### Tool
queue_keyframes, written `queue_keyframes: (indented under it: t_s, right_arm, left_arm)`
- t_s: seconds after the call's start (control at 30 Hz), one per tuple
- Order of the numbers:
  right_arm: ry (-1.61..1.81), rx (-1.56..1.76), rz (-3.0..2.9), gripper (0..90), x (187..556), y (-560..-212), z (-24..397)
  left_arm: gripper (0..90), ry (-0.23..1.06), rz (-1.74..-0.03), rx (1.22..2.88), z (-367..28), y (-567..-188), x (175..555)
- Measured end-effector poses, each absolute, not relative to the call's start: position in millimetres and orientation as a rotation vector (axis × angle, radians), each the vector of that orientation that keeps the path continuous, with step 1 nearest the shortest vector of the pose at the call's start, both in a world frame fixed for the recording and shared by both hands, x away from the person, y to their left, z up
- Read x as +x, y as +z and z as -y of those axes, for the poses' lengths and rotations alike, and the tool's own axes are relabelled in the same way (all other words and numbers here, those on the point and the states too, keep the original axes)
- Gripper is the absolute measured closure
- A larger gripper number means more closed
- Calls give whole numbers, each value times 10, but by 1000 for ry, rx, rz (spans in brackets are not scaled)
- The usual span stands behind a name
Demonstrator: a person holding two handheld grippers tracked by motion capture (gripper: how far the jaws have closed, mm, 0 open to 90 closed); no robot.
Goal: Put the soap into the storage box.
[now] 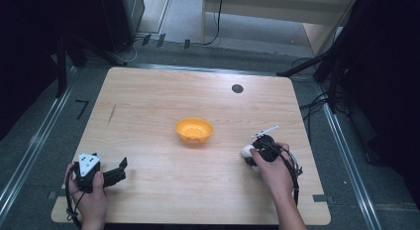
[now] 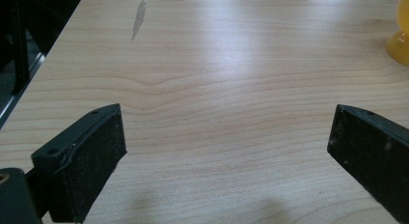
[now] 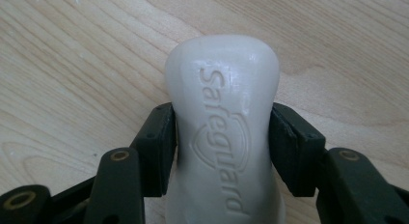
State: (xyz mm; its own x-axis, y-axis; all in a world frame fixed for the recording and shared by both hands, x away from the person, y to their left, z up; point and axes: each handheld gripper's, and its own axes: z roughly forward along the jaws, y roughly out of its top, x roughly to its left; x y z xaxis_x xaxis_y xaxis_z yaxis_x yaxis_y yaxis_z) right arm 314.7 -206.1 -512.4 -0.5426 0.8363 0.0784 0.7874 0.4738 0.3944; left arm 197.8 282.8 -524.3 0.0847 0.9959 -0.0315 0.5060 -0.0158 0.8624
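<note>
The orange bowl [image 2: 401, 33] is cut off at the edge; the soap bar's [image 3: 223, 137] lower end runs off-frame.

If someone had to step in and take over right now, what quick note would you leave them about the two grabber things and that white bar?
Right gripper: jaws closed on both sides of the white soap bar, at the table's right side.
Left gripper: jaws wide apart, nothing between them, near the front left corner.
Orange bowl: mid-table, apart from both grippers.
Done: soap gripped.
Left: probably carry the soap to the bowl and release it there.
</note>
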Motion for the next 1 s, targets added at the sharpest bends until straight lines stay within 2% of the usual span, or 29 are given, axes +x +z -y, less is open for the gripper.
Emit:
queue_keyframes:
  t_s: [1.0]
  right_arm:
    - [678,1306,-2558,500,3055,-5176,2114]
  left_arm:
    - [0,837,-1514,1629,-2825,-5244,1976]
